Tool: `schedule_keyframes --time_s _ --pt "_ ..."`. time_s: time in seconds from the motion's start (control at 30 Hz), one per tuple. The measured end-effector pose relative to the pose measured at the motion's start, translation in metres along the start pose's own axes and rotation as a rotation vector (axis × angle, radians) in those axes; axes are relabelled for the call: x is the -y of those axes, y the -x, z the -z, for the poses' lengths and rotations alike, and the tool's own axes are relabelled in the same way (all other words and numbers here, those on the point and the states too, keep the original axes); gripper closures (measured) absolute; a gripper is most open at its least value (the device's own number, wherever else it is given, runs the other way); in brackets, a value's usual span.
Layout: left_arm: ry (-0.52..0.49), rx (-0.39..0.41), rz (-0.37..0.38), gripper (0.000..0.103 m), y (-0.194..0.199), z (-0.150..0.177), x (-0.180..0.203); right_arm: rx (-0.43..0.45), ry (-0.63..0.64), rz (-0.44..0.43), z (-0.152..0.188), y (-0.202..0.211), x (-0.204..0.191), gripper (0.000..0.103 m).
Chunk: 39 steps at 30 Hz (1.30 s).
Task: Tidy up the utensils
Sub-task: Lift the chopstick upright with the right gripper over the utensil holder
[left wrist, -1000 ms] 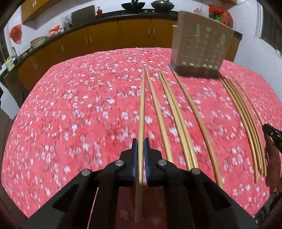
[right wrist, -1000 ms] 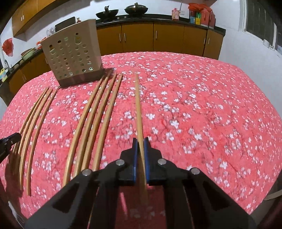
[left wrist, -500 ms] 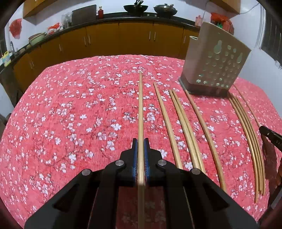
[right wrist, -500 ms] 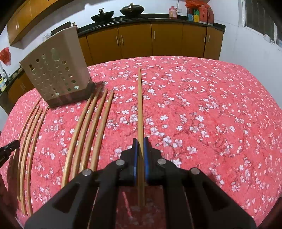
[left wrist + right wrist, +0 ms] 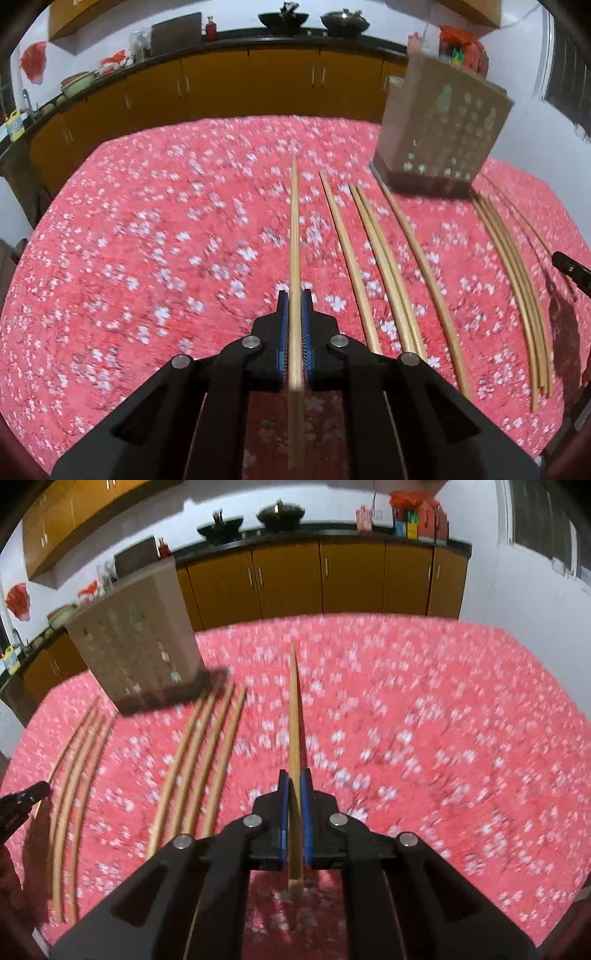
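Bamboo chopstick [image 5: 294, 236] pinched in left gripper [image 5: 294, 332], another chopstick [image 5: 294, 716] pinched in right gripper [image 5: 294, 812]; long overhang ahead of fingertips risks snagging holder [image 5: 136, 646].

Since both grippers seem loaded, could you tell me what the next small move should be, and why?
Probably carry one chopstick toward the perforated holder: the left gripper and right gripper are each shut on a chopstick, and the holder stands nearby.
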<state>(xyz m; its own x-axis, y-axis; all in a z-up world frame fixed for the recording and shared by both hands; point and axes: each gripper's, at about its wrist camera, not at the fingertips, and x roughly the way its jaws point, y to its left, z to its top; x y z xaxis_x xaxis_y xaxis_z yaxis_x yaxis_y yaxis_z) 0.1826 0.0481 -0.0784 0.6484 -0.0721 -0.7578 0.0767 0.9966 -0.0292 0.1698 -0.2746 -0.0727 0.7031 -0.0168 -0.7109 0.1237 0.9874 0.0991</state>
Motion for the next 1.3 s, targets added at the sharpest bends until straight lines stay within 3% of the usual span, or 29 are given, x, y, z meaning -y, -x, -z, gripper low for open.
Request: schedule_keyframes --time_s 0.5,0.87,1.13,1.3 --pt "0.113 0.265 0.047 0.095 0.082 -0.053 -0.024 0.280 -0.040 -0.025 -0.051 0.084 0.011 0.095" --pt "0.128 0.371 0.010 0.096 0.108 -0.093 -0.028 0.384 -0.019 -0.022 -0.089 0.105 0.006 0.096" --pt "0.106 0.543 0.045 0.096 0.161 -0.145 -0.010 0.590 -0.048 -0.139 -0.147 0.165 -0.005 0.096" --pt "0.100 0.659 0.112 0.096 0.191 -0.166 0.017 0.632 -0.047 -0.250 -0.163 0.182 -0.018 0.095"
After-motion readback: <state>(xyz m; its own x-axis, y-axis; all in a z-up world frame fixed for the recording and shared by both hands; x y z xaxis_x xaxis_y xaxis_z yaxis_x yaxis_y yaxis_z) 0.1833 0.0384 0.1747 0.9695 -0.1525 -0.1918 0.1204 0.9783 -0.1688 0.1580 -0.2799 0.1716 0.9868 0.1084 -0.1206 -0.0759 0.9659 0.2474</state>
